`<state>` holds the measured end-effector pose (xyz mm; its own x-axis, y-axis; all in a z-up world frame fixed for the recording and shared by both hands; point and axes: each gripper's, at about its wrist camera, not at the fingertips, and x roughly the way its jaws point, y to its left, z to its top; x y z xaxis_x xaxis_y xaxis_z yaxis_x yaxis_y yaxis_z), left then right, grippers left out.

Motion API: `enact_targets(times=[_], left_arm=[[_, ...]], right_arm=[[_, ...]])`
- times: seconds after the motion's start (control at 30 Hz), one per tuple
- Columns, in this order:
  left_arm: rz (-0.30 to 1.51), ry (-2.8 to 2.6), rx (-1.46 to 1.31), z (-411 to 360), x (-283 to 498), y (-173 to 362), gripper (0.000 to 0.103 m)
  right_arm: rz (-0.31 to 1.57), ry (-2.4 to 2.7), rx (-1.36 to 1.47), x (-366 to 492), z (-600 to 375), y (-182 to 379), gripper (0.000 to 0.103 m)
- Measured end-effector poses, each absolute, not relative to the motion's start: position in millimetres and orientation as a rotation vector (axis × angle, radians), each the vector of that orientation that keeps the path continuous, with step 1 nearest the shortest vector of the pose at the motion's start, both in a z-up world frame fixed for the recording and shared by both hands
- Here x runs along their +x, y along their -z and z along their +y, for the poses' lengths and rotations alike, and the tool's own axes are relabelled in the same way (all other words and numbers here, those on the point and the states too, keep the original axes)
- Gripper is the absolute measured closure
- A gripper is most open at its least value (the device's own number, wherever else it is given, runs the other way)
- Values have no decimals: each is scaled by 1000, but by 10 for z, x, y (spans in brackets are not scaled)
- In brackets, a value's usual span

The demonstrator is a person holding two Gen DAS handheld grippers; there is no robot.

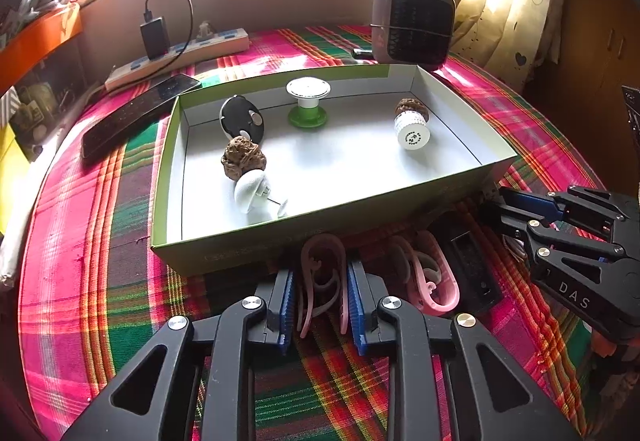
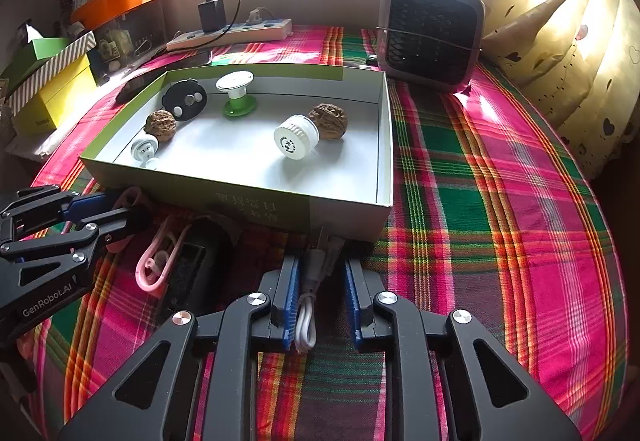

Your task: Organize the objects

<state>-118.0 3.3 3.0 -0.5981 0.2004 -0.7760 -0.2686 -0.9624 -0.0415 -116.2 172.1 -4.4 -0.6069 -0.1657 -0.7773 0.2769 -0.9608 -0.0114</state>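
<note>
Left wrist: pink clip between parted jaws.

The box's near wall hides the top of the pink clip between the left tool's fingers. In the right wrist view, the left tool covers most of that clip. The cable's far end slips under the box. Print on the box front is too blurred to read. The phone lies partly behind the box.

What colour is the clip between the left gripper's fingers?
Pale pink. The clip shows best in the left wrist view, between the left gripper's blue pads.
</note>
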Motion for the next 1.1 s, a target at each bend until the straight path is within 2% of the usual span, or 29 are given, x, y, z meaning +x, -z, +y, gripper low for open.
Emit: enact_targets(times=[1.1], left_arm=[[115,-2595,-1243,36,-1169,-23,82]], right_arm=[[187,2606,1241,-1152,1722,42,86]])
